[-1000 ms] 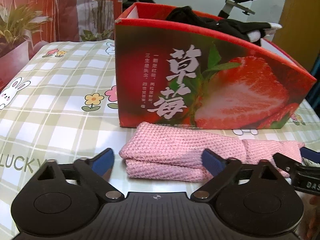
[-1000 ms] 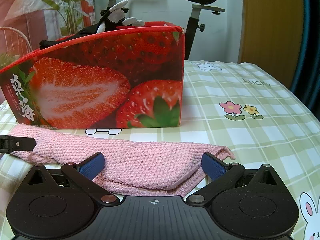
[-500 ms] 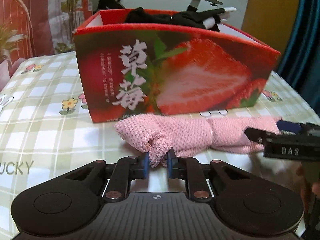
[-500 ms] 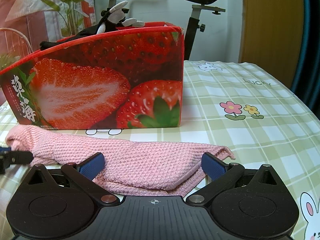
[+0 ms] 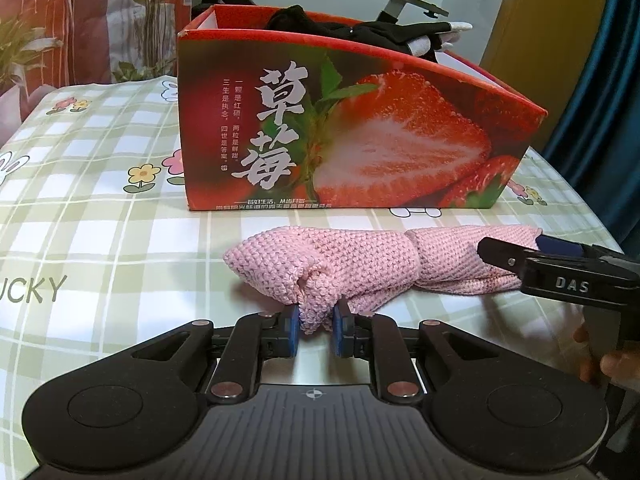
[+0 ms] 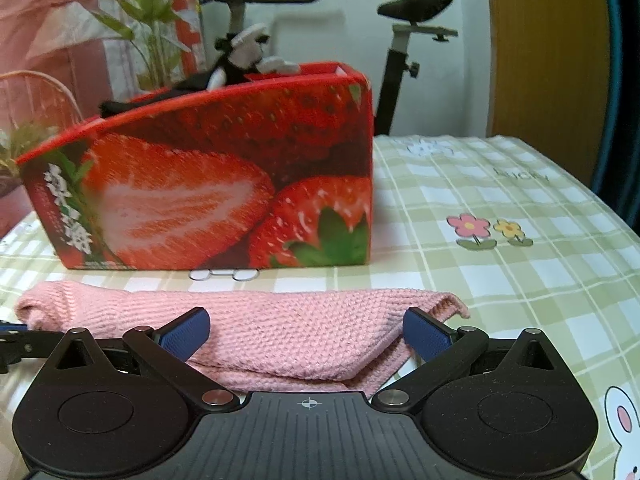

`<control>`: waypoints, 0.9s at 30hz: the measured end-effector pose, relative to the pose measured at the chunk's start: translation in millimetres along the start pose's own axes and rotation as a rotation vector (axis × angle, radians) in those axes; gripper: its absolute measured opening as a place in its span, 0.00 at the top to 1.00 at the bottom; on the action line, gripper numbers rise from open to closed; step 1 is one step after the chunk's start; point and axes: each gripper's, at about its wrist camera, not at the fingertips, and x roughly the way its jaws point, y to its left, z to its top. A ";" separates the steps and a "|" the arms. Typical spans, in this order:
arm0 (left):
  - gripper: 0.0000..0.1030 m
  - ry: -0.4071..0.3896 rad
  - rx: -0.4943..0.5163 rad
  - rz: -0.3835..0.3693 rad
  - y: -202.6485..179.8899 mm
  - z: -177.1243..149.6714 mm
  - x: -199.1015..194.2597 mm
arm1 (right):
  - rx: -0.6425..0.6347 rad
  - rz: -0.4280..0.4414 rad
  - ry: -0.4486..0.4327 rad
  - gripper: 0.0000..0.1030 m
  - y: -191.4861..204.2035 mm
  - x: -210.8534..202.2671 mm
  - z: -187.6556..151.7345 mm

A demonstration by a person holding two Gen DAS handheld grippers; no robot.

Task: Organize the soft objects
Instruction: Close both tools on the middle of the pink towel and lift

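Your left gripper (image 5: 316, 330) is clamped on the pink cloth's (image 5: 360, 264) bunched end while your right gripper (image 6: 306, 338) straddles its other end wide open and empty, presumably ready for a two-point lift into the strawberry box (image 5: 340, 132).

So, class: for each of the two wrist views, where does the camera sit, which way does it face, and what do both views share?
Left wrist: behind the left gripper, shut on the pink towel, facing the strawberry box; right gripper at right.
Right wrist: behind the open right gripper, facing the box's other end.
Shared: towel, box, checked tablecloth, exercise bike.
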 end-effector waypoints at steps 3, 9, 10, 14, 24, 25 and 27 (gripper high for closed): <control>0.83 -0.005 -0.003 0.000 -1.0 -0.8 0.0 | -0.034 0.033 -0.026 0.01 4.1 -5.4 -1.8; 0.83 -0.015 -0.019 -0.010 1.9 -1.9 -1.3 | -0.049 0.021 -0.017 0.06 8.3 -4.7 -0.9; 0.83 -0.017 -0.021 -0.011 2.2 -2.3 -1.4 | -0.036 0.014 -0.016 0.06 6.3 -4.5 -0.8; 0.83 -0.021 -0.025 -0.014 3.0 -3.1 -1.6 | 0.038 -0.003 0.004 0.08 -5.1 -0.7 0.1; 0.83 -0.025 -0.027 -0.013 2.5 -3.5 -1.5 | 0.009 0.061 0.029 0.48 -2.9 1.5 -2.3; 0.83 -0.025 -0.028 -0.013 2.7 -3.5 -1.6 | 0.003 0.072 0.030 0.50 -2.1 1.3 -2.3; 0.82 -0.025 -0.030 -0.013 2.5 -3.6 -1.6 | -0.005 0.091 0.031 0.57 -1.0 0.5 -2.4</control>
